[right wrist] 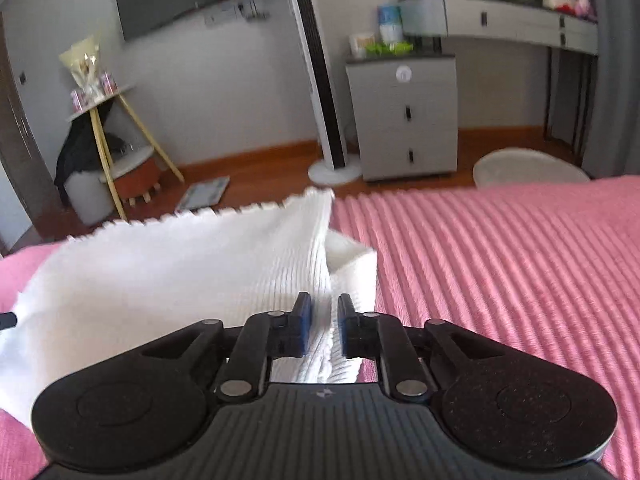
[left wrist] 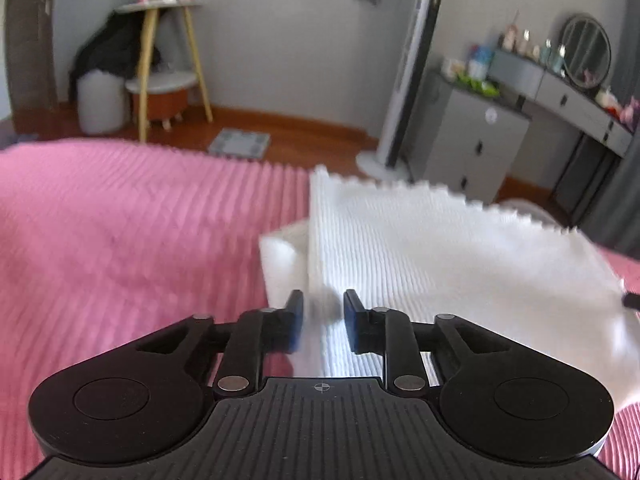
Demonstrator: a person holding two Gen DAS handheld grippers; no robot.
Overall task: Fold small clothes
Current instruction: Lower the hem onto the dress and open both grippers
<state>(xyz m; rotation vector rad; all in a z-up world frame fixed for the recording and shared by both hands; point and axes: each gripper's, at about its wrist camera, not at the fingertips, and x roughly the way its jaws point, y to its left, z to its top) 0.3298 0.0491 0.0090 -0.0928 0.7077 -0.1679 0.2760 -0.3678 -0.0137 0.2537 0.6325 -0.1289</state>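
Bedroom setting: grey walls, wood floor, tower fan point(left wrist: 416, 64) and grey drawer cabinet point(right wrist: 404, 116) beyond the bed. Pink ribbed bedspread point(left wrist: 120, 232) covers the bed and carries the work.

Task item: white ribbed garment point(left wrist: 420, 248), small, lying on the bedspread, with its upper layer lifted so the far scalloped hem stands off the bed toward 12 o'clock. Judged light, soft and limp; the knit should drape and sag between two holds, not slippery, not fragile. Best taken at the two near corners or side edges so the layer stays taut across.

Left gripper point(left wrist: 322, 304): jaws part open, a narrow gap. The garment's left edge runs up between the pads; the left pad seems to touch it, the right pad stands clear. No firm pinch visible.

Right gripper point(right wrist: 322, 308): jaws likewise narrowly apart. A gathered fold of the same garment point(right wrist: 200, 264) sits in the gap at 12 o'clock, pads not clearly pressing.
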